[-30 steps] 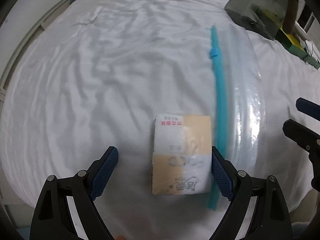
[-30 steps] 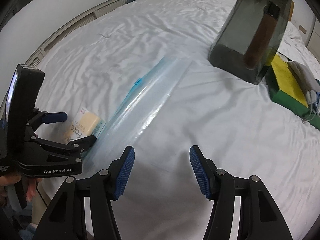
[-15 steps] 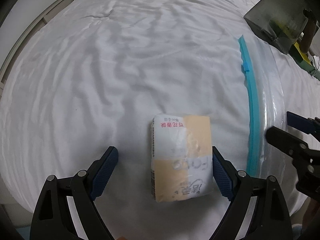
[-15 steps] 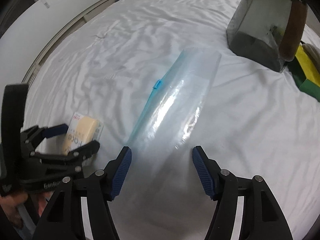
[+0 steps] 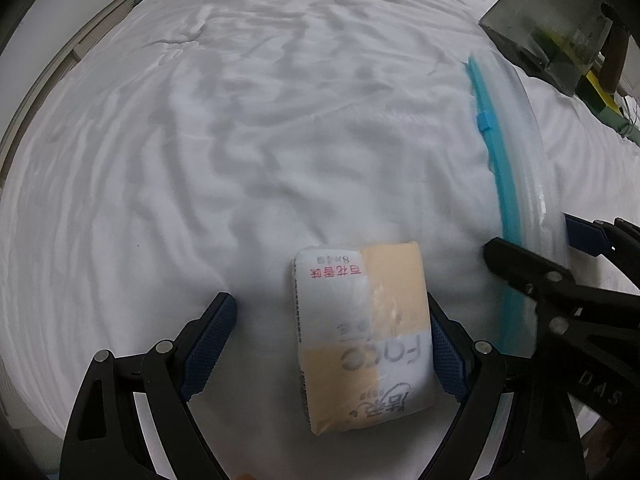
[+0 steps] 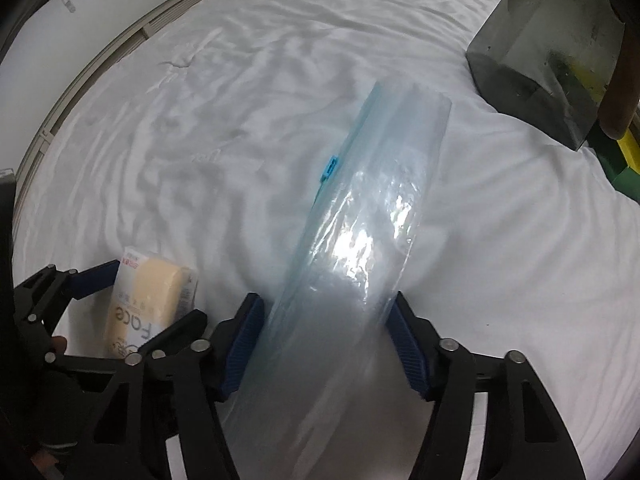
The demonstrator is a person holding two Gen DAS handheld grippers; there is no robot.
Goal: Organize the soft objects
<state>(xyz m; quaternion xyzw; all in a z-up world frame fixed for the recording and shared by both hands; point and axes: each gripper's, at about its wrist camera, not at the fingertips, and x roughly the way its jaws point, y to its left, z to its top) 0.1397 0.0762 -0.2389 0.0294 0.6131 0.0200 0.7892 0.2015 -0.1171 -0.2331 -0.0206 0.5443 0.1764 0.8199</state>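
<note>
Left tool (image 5: 332, 344) hangs over the bed (image 5: 248, 128) with its jaws spread wide around the tissue pack (image 5: 362, 336). The pack lies flat on the sheet; one blue pad sits just beside its right edge, the other stands apart on the left, and neither visibly presses it.

Just right of the pack lies the clear zip bag (image 6: 360, 248), long and flat, its blue zipper strip (image 5: 494, 160) on the side facing the pack, with a small slider (image 6: 330, 166) partway along. Right tool (image 6: 326, 340) straddles the bag's near end; its jaws have just been closing, with the film between them and the pads at the bag's edges. Whether they actually pinch it I cannot tell.

Both tools crowd together beside the pack, the right one's fingers almost against the left one's.

Beyond the bag's far end, well away from the pack, stands a dark translucent bin (image 6: 544, 52), with a green and yellow block (image 6: 624, 152) behind it.
</note>
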